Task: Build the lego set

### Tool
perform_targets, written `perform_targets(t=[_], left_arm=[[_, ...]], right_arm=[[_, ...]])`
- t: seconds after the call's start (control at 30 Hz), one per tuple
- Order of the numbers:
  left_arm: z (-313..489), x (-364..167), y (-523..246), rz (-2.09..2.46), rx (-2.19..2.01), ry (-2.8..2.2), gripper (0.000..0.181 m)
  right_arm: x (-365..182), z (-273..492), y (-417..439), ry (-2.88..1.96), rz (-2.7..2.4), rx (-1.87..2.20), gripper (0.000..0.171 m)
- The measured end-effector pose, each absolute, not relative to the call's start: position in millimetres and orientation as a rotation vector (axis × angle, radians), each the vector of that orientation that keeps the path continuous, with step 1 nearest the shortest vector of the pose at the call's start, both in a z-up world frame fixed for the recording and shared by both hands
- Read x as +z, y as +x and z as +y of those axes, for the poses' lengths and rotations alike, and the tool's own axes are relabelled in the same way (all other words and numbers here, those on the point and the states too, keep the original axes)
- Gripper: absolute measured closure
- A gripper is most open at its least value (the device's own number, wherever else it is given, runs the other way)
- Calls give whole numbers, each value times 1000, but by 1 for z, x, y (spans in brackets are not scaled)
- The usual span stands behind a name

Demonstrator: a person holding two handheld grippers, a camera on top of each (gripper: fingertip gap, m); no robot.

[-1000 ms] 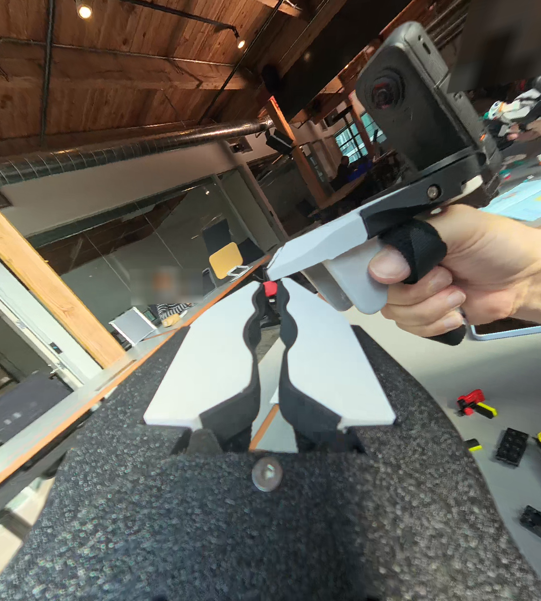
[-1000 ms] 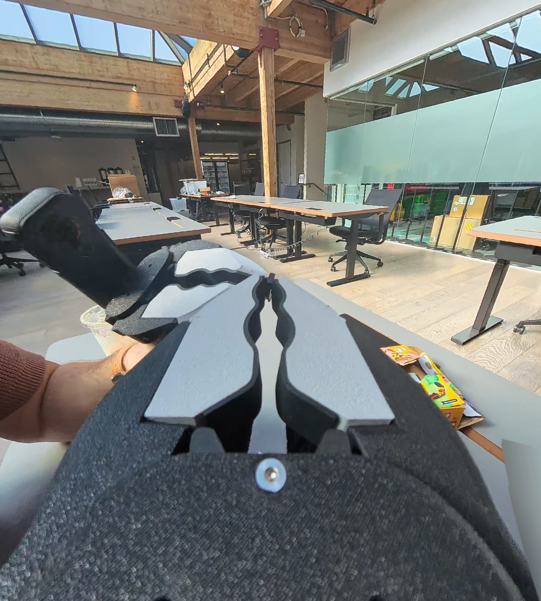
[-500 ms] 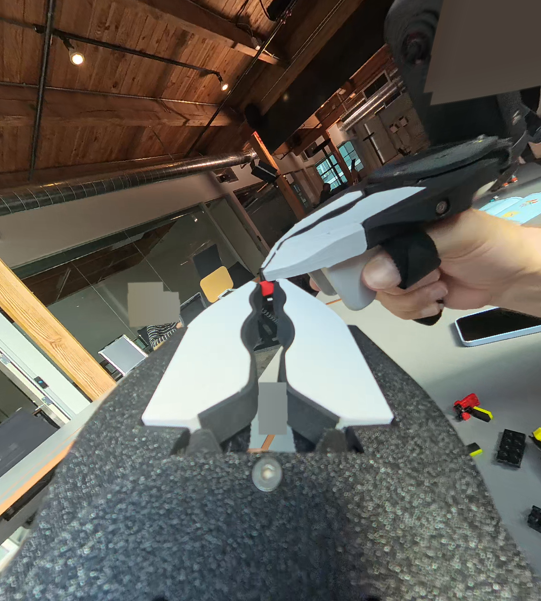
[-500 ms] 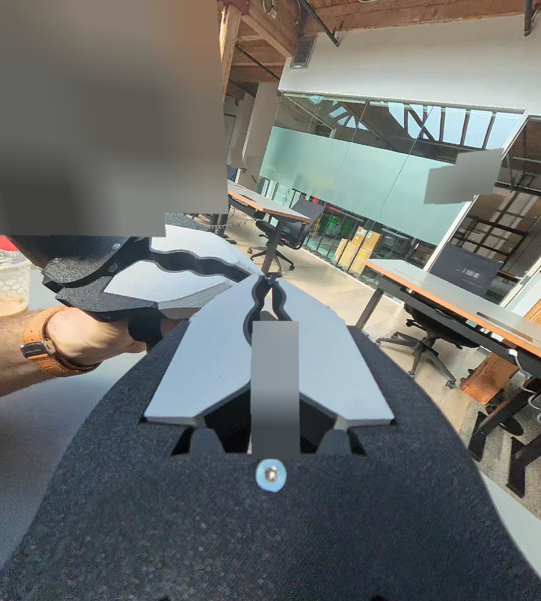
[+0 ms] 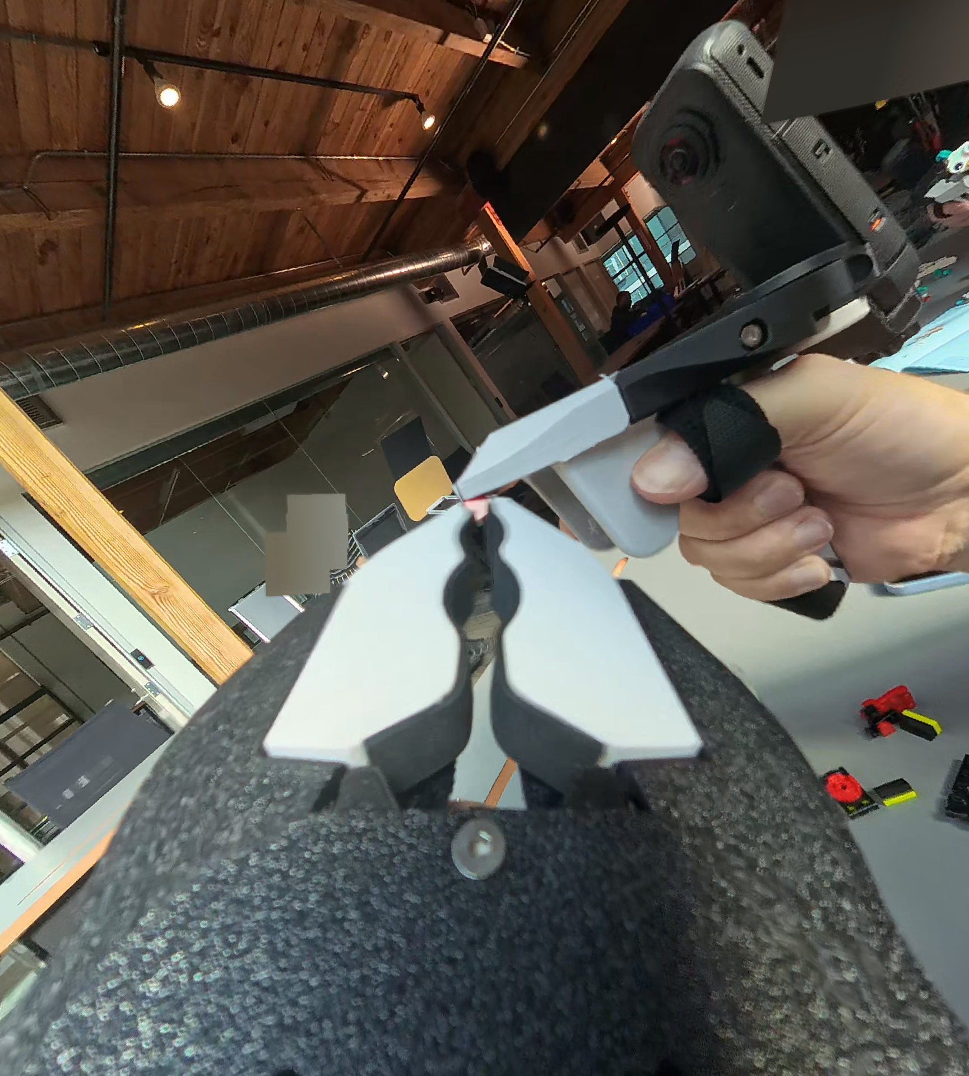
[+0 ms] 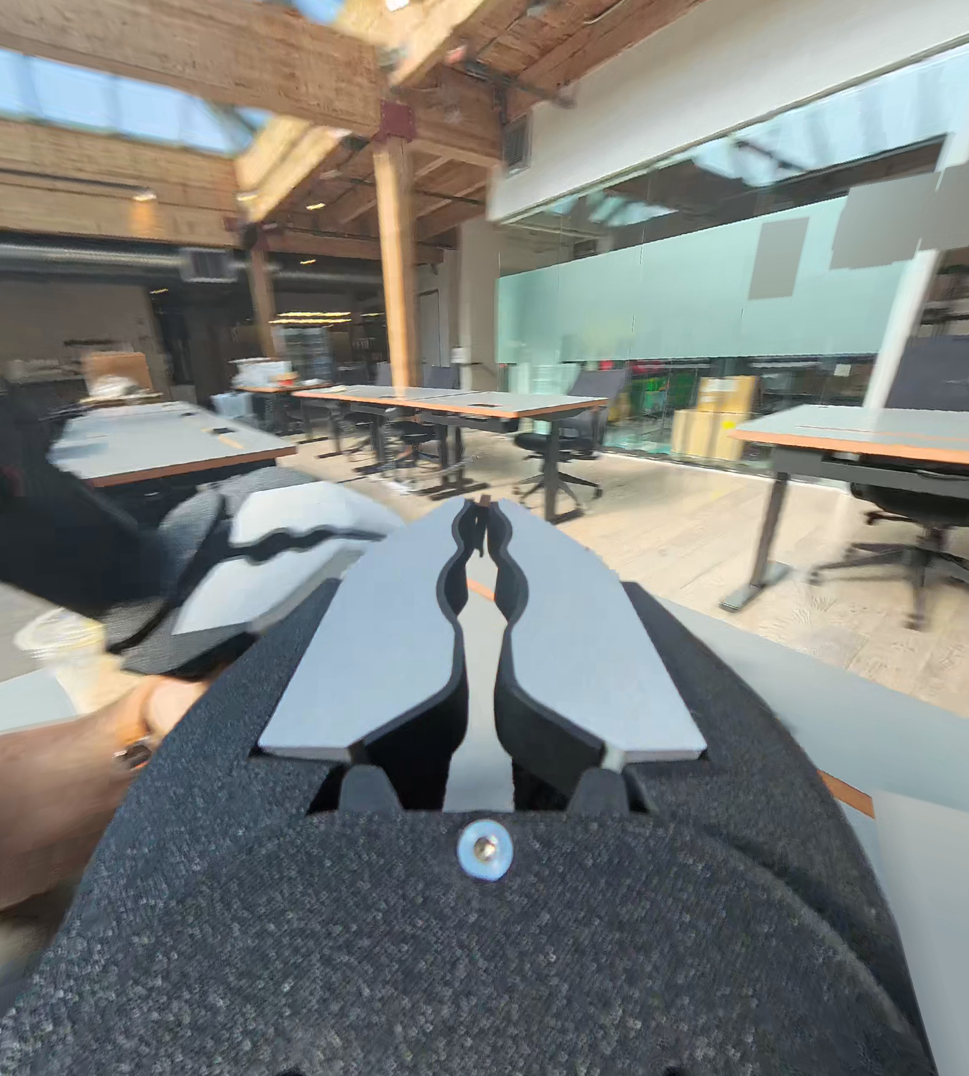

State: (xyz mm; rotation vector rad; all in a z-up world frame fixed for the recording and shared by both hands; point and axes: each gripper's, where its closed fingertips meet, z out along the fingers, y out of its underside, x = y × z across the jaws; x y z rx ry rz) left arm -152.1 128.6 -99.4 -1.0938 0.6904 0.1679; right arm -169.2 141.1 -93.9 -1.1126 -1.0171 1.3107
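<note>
The left gripper [image 5: 479, 512] is closed on a small red lego piece [image 5: 477, 508], raised above the grey desk [image 5: 790, 652]. The right gripper [image 6: 481, 512], tips pinched together on something small and dark, meets it. Loose red, black and yellow bricks [image 5: 895, 719] lie on the desk at right; no legible writing.

Both raised, the left tool [image 5: 481, 512] is pinched nearly closed at frame centre, and the right tool [image 5: 464, 488], gripped by a hand [image 5: 808, 489] at right, touches its tip.
</note>
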Motion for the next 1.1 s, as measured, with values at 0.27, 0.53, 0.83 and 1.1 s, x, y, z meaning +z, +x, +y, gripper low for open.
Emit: perform_targets(t=[0.27,0.53,0.83,1.1], left_arm=[[128,-87,-150,645,180,-1076,181],[100,-59,-140,640,155,-970,173],[99,-62,-125,685,251,-961,172],[102,-64,-125,685,345,-940,171]], right_arm=[[-63,156,-136,-976,-870,1719,167],[-50,120,-124,-777,-918,2130,167],[-49,112,-125,-772,-894,2201,167],[-53,102,-129,-756,-885,2333,168]])
